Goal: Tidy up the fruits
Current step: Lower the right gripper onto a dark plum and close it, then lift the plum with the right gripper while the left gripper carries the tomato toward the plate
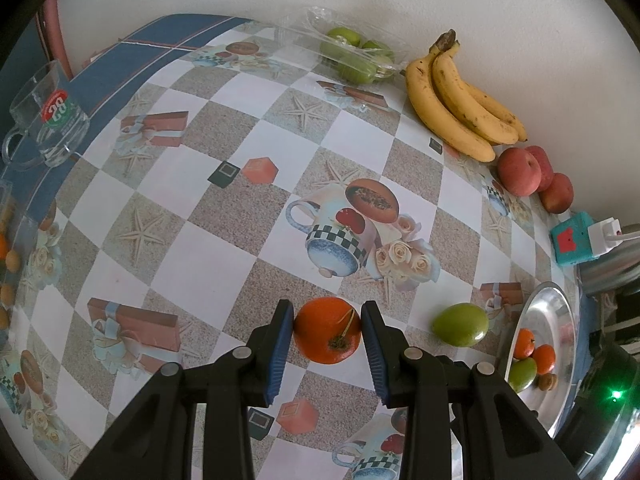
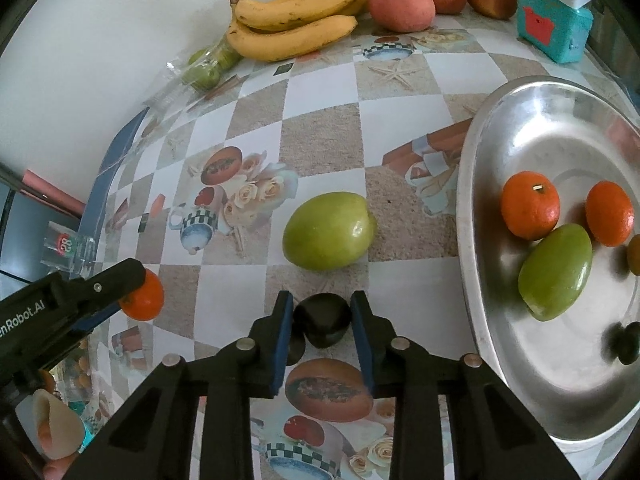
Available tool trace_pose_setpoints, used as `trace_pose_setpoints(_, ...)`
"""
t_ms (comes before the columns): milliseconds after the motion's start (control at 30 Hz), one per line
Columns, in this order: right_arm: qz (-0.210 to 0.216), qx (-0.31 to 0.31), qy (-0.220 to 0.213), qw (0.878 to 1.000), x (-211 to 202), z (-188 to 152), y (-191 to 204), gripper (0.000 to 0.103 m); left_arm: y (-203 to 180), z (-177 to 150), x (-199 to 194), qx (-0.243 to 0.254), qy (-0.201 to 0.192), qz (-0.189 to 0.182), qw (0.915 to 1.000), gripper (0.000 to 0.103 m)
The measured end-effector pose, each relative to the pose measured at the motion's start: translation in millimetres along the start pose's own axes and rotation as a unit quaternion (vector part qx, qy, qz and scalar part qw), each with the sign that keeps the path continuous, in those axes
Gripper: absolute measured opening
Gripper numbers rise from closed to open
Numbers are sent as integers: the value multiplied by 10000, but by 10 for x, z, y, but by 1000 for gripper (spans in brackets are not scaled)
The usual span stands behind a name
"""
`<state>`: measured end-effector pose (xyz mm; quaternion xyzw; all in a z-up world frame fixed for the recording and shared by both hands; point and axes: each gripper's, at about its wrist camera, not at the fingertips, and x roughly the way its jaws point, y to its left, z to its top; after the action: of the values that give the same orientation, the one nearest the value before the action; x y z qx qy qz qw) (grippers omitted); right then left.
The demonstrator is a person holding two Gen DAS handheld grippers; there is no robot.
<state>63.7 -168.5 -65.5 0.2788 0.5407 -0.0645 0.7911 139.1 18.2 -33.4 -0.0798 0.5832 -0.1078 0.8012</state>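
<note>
My left gripper is shut on an orange mandarin just above the patterned tablecloth; it also shows in the right wrist view. My right gripper is shut on a small dark fruit. A green fruit lies on the table just ahead of it, also in the left wrist view. A silver tray at the right holds two mandarins, a green fruit and a dark fruit.
Bananas, red apples and a clear bag of green fruits lie along the back wall. A teal box with a white plug stands at the right. A glass mug stands at the left edge.
</note>
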Motion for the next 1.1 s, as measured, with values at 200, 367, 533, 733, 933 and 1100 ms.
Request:
trace_pose_setpoints(200, 13, 26, -6, 10000, -1, -6, -2, 30, 0, -1, 9, -5, 7, 19, 10000, 37)
trace_pose_setpoints(367, 33, 48, -10, 10000, -6, -11, -2, 30, -4, 1, 6, 1, 5, 23, 10000, 37)
trace_pose_setpoints(533, 52, 35, -13, 10000, -18, -10, -1, 30, -5, 3, 5, 2, 0, 36, 10000, 37)
trace_pose_setpoints(733, 56, 27, -99, 9999, -75, -1, 16, 30, -10, 5, -2, 18, -15, 46, 10000, 37)
trace_pose_setpoints(933, 65, -10, -220, 9997, -167, 14, 50, 30, -42, 9, -41, 62, -62, 43, 10000, 37)
trace_pose_setpoints(1100, 88, -14, -356, 9993, -286, 24, 53, 30, -70, 4, -76, 99, -97, 10, 9999, 37)
